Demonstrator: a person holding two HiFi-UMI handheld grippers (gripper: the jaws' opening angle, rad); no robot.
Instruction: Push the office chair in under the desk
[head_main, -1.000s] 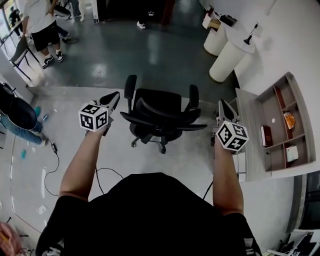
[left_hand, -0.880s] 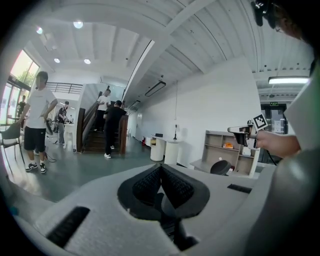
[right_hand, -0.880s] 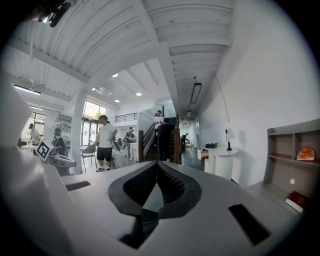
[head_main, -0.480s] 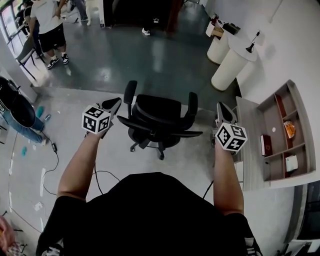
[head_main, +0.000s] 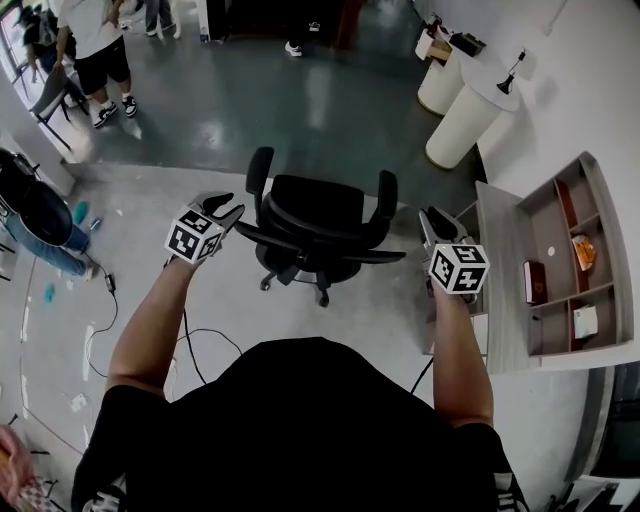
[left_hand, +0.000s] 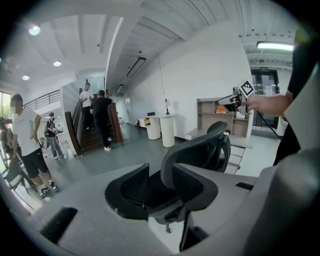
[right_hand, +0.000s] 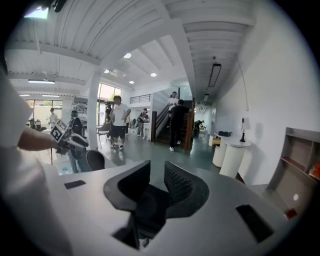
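Note:
The black office chair (head_main: 318, 222) stands on the pale floor, its backrest toward me and its wheeled base showing beneath. The grey desk (head_main: 497, 285) runs along the right wall, a little apart from the chair. My left gripper (head_main: 224, 205) hangs just beside the backrest's left edge; whether it touches I cannot tell. Its jaws have just been opening, and in the left gripper view (left_hand: 157, 176) the chair (left_hand: 220, 146) shows beyond the gap, unpressed. My right gripper (head_main: 428, 222) floats between the chair's right side and the desk. Its jaws (right_hand: 156, 176) have also just been opening and hold nothing.
A shelf unit (head_main: 575, 255) with small items sits on the desk. Two white round pedestals (head_main: 462, 105) stand at the far right. A black cable (head_main: 100, 320) snakes over the floor at the left. People (head_main: 95, 50) stand at the far left, beside another dark seat (head_main: 35, 205).
Both grippers have sunk lower beside the chair's backrest, and the jaws of each have parted. The chair stays in about the same spot.

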